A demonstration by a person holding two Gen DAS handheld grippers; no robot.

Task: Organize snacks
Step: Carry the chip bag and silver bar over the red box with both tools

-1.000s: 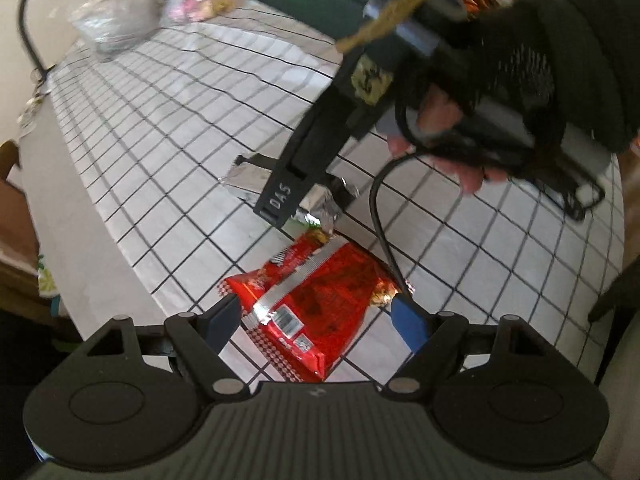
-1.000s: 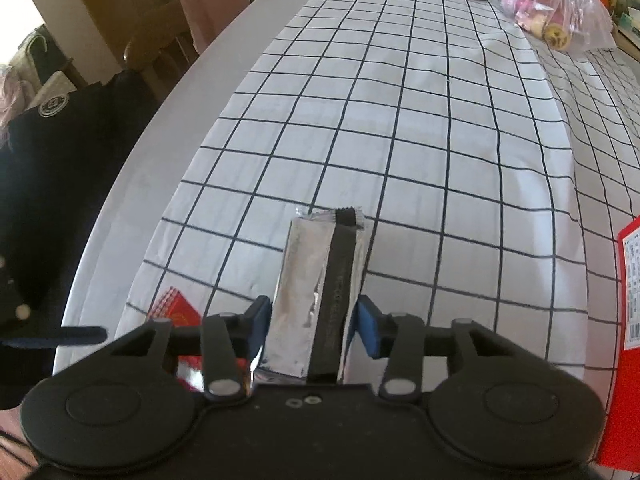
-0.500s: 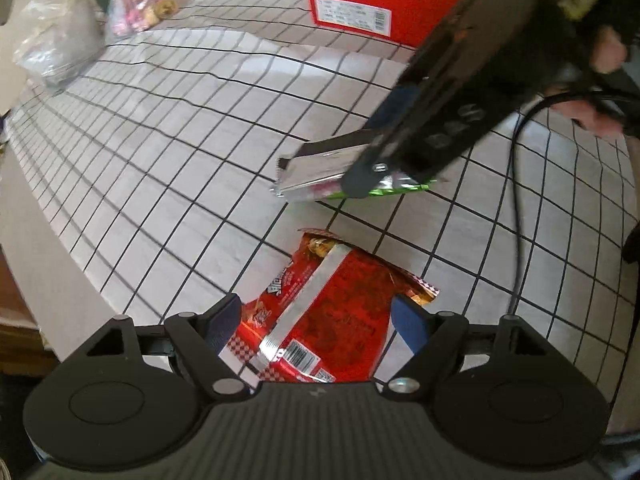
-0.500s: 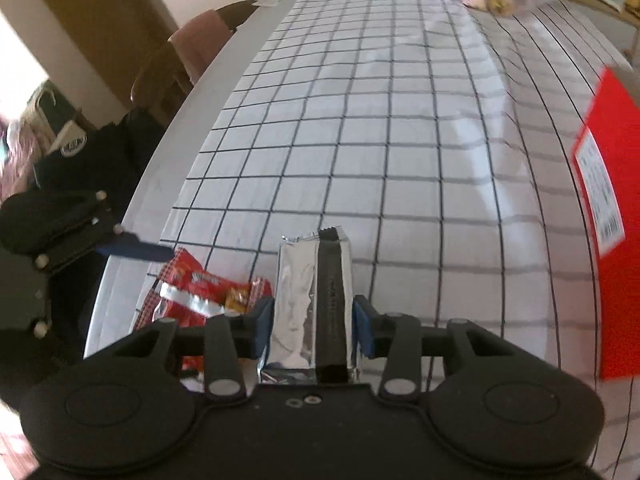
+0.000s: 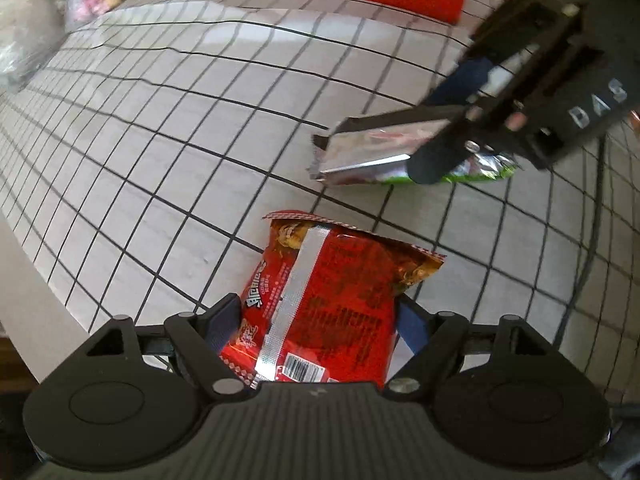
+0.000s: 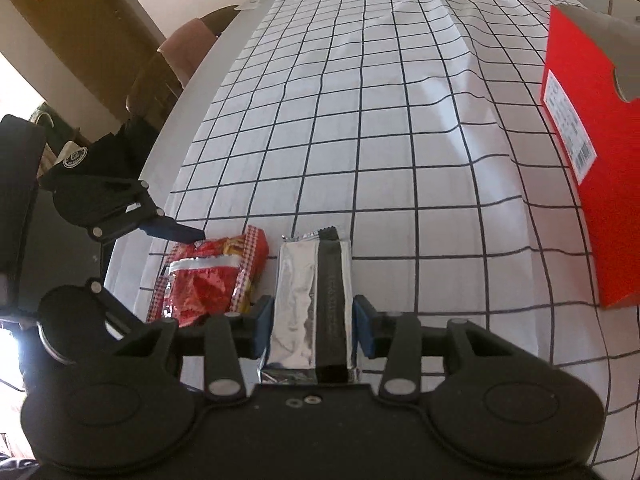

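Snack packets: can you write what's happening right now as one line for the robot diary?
left gripper: shut on red snack packet | right gripper: shut on silver snack packet | red box: on checked tablecloth

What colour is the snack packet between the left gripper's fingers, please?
Red snack packet with a silver seam strip, clearest in the left wrist view.

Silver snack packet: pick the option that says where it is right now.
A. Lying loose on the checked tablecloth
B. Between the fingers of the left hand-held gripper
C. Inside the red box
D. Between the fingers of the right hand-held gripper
D. The silver snack packet sits between the blue pads of the right hand-held gripper, while the left hand-held gripper straddles the red snack bag instead.
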